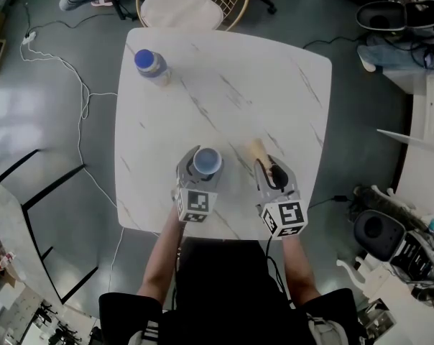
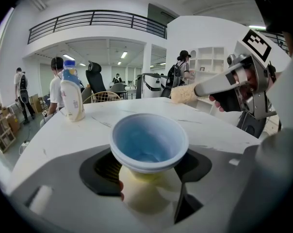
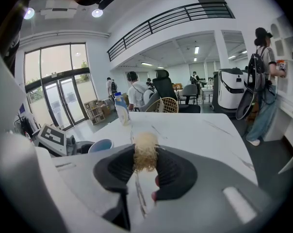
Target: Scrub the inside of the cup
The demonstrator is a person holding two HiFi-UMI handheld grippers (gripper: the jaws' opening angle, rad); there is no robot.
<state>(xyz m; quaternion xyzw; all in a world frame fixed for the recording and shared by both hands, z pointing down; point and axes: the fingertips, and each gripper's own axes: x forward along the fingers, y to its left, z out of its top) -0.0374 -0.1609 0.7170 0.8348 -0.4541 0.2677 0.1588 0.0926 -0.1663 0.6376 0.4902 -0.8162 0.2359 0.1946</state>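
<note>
A pale blue cup [image 1: 207,162] [image 2: 149,142] stands upright near the front of the white marble table [image 1: 260,85], its mouth facing up and its inside bare. My left gripper [image 1: 200,167] [image 2: 149,173] is shut on the cup, its dark pads against the sides below the rim. My right gripper [image 1: 274,172] [image 3: 145,168] is shut on a scrubbing brush with a tan fibrous head [image 1: 258,149] [image 3: 145,152] [image 2: 183,94]. The brush sits right of the cup, outside it and apart from it. The cup's rim [image 3: 100,145] shows at the left of the right gripper view.
A white bottle with a blue cap [image 1: 152,65] [image 2: 71,93] [image 3: 121,108] stands at the table's far left. A wire-backed chair [image 1: 195,2] sits behind the table. Cables run over the floor at the left [image 1: 80,99]. People stand in the background.
</note>
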